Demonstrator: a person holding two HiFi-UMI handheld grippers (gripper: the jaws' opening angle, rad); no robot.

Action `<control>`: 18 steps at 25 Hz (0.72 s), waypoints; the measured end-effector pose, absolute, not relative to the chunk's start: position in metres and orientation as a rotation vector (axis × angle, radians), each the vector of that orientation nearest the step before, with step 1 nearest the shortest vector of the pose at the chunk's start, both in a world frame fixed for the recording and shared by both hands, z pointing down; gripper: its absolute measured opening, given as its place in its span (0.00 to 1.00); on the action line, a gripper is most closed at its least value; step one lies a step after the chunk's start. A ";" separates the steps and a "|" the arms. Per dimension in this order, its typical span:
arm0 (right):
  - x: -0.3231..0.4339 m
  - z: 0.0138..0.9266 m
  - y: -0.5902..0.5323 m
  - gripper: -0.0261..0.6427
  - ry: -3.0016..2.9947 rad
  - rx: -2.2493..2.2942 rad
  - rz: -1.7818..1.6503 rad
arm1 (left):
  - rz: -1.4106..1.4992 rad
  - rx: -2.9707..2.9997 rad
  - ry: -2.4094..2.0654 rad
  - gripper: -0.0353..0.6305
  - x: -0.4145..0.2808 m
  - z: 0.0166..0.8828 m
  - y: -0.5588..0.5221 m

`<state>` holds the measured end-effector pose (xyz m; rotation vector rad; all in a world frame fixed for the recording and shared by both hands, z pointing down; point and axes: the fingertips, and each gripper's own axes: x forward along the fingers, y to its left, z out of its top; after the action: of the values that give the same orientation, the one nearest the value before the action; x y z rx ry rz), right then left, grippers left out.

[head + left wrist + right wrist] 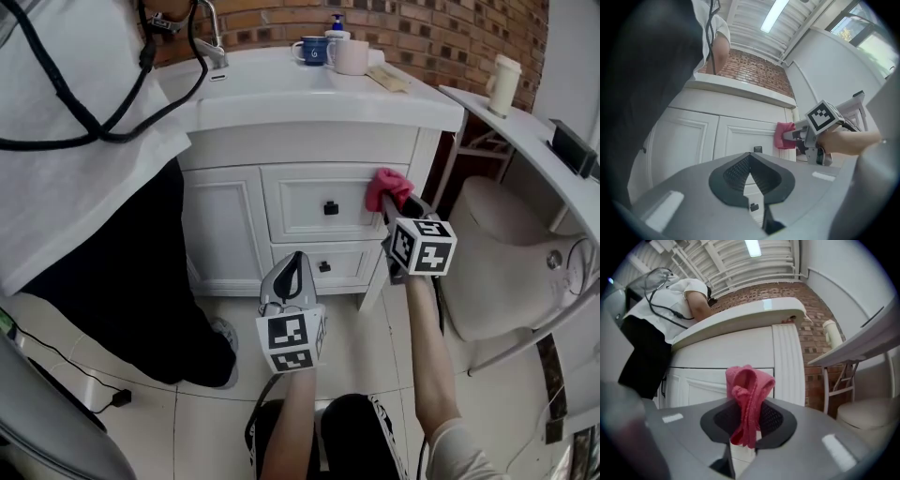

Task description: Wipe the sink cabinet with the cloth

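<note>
There are two grippers: left gripper (293, 258), right gripper (389, 204). One cloth (387, 186). One sink cabinet (220, 225) has two drawers: upper drawer (300, 192), lower drawer (352, 262). At twelve o'clock stand two mugs, blue mug (312, 50) and pale mug (350, 56), plus one pump bottle (336, 23). One tumbler (503, 84) at two o'clock.

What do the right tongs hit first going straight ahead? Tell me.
The pink cloth in the right tongs would meet the top drawer front near its right edge; contact looks close, depth unclear.

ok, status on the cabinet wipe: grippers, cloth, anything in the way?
Right gripper shut on pink cloth, at the upper drawer's right end. Left gripper shut, empty, low by the lower drawer. Person standing at the cabinet's left side.
</note>
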<state>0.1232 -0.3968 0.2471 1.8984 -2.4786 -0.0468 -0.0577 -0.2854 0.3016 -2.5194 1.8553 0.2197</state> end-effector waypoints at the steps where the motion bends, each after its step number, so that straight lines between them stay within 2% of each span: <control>1: 0.131 0.247 -0.396 0.15 -2.458 1.916 -0.054 | 0.237 -2.530 1.847 0.08 -0.057 0.301 -0.283; 7: 0.170 0.249 -0.386 0.15 -2.311 2.128 -0.047 | 0.350 -2.561 1.876 0.08 -0.061 0.293 -0.283; 10: 0.159 0.258 -0.372 0.14 -2.354 2.138 -0.007 | 0.373 -2.568 1.867 0.08 -0.060 0.290 -0.283; 13: 0.087 0.274 -0.358 0.14 -2.563 1.926 0.020 | 0.475 -2.601 1.897 0.08 -0.064 0.292 -0.285; 18: -0.062 0.304 -0.357 0.14 -2.801 1.429 0.060 | 0.486 -2.498 2.063 0.08 -0.096 0.302 -0.287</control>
<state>-0.0617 -0.3565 0.3041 1.4288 -2.8012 0.0603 -0.0964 -0.2868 0.3019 -2.4976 2.0628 0.4857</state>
